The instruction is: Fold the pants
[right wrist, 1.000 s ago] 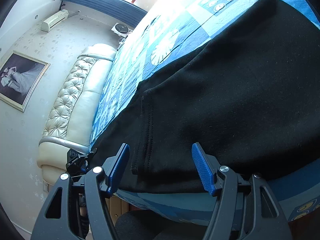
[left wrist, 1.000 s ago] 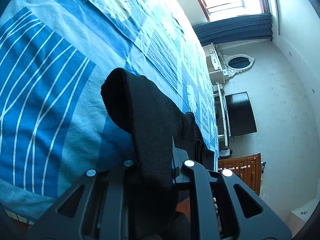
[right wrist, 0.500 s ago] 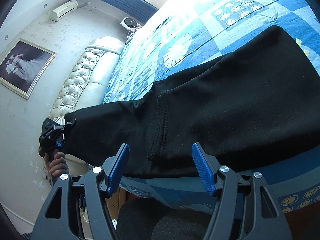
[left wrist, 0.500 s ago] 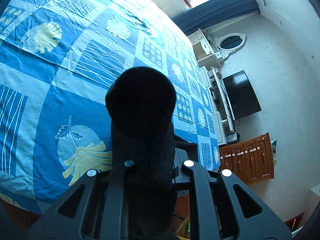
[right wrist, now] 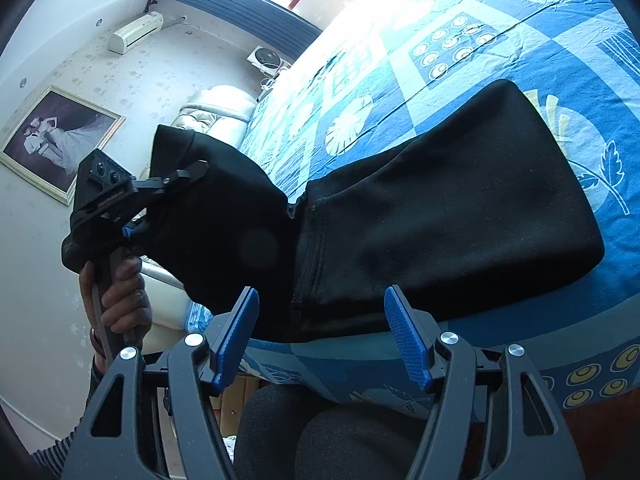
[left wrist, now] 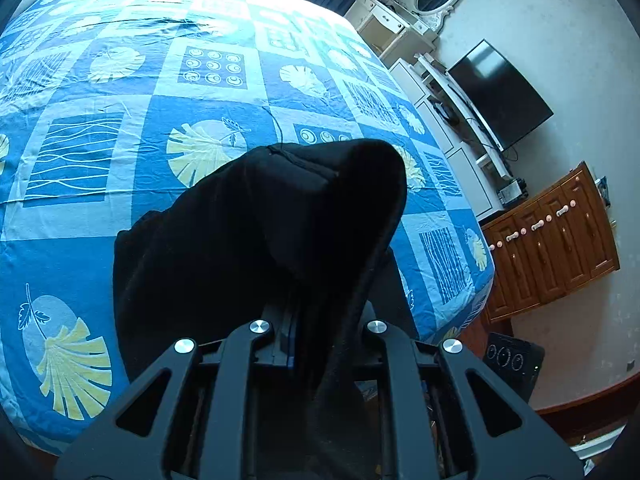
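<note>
**Pants end lifted and carried over the bed**

Pants [right wrist: 440, 208], black and thick-knit, lie partly flat on the near edge of the bed [right wrist: 520, 40], with their wide end spread over the blue patterned cover and a stitched seam running down the middle. Their other end hangs raised off the cover, pinched in the left gripper [right wrist: 168, 196], whose jaws are nearly closed on the cloth. In the left wrist view that same cloth bulges up in a dark hump [left wrist: 280, 232] over the narrow jaws and drapes down to the bedcover behind.

A second ago this end sat low beside the mattress edge, at the lower left of the right wrist view. Now it stands high in that view, in front of the padded headboard [right wrist: 216, 108], with the person's hand [right wrist: 116, 292] around the gripper handle plainly in sight. The left wrist camera has swung as well: the leaf and circle squares of the cover fill its view, and the television [left wrist: 500, 92] and wooden cabinet [left wrist: 552, 248] have come further in on the right.

Right gripper [right wrist: 320, 332] hovers just off the bed's near edge, its blue jaws standing wide and empty, as before, with the flat part of the pants lying beyond them.
</note>
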Demonstrator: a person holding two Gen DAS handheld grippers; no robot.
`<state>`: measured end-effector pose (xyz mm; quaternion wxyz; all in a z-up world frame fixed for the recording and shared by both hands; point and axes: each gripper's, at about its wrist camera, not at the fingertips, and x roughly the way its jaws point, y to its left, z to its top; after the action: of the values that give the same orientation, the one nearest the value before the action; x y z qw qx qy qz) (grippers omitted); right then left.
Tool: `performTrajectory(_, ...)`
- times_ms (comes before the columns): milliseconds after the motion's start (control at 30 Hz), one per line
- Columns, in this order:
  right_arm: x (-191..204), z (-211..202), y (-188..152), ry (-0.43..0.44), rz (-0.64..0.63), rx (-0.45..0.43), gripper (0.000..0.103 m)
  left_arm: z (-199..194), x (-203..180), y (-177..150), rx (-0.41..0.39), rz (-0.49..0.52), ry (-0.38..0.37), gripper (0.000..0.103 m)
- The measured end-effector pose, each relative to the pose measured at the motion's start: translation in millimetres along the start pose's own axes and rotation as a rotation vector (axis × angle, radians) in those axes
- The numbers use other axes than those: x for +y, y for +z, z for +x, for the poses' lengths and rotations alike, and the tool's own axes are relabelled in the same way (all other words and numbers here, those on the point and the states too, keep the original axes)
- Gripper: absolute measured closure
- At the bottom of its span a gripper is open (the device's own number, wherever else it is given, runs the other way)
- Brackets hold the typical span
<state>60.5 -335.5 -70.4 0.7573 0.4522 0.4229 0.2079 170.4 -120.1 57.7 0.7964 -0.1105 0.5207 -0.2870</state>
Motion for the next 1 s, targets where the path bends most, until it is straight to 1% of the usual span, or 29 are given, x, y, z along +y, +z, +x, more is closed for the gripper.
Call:
performTrajectory(133, -10, -12, 3, 0.007, 0.016, -0.028, 0.038, 54, -25, -10, 0.056, 0.053, 0.076, 0.089)
performTrajectory(267, -20, -20, 4, 0.009, 0.044, -0.055, 0.038, 100, -39, -20, 0.1, 0.098, 0.156, 0.089)
performTrajectory(400, -30, -26, 3, 0.013, 0.07, -0.077, 0.038, 129, -45, -32, 0.127, 0.119, 0.213, 0.088)
performTrajectory(467, -33, -28, 2, 0.013, 0.074, -0.085, 0.038, 135, -48, -36, 0.126, 0.126, 0.222, 0.085)
performTrajectory(500, -33, -30, 1, 0.013, 0.076, -0.091, 0.038, 136, -50, -37, 0.119, 0.132, 0.218, 0.08)
performTrajectory(533, -35, -32, 1, 0.014, 0.079, -0.097, 0.038, 135, -53, -38, 0.11, 0.144, 0.213, 0.077)
performTrajectory(600, -37, -37, 1, 0.013, 0.088, -0.111, 0.038, 130, -62, -42, 0.084, 0.175, 0.199, 0.064)
performTrajectory(633, -38, -40, 1, 0.011, 0.091, -0.117, 0.038, 126, -67, -44, 0.072, 0.189, 0.18, 0.061)
performTrajectory(700, -40, -43, 1, 0.005, 0.093, -0.126, 0.038, 112, -73, -49, 0.035, 0.204, 0.128, 0.05)
performTrajectory(733, -41, -44, 1, 0.003, 0.093, -0.129, 0.038, 103, -75, -51, 0.011, 0.204, 0.112, 0.047)
performTrajectory(800, -42, -45, 1, 0.001, 0.096, -0.125, 0.038, 85, -75, -56, -0.033, 0.2, 0.099, 0.035)
performTrajectory(900, -44, -41, 3, 0.007, 0.108, -0.113, 0.038, 54, -61, -64, -0.091, 0.178, 0.091, 0.029)
performTrajectory(967, -41, -34, 8, 0.01, 0.105, -0.089, 0.038, 36, -45, -71, -0.122, 0.156, 0.118, 0.025)
performTrajectory(1000, -42, -32, 13, 0.008, 0.097, -0.077, 0.038, 28, -35, -75, -0.136, 0.142, 0.135, 0.025)
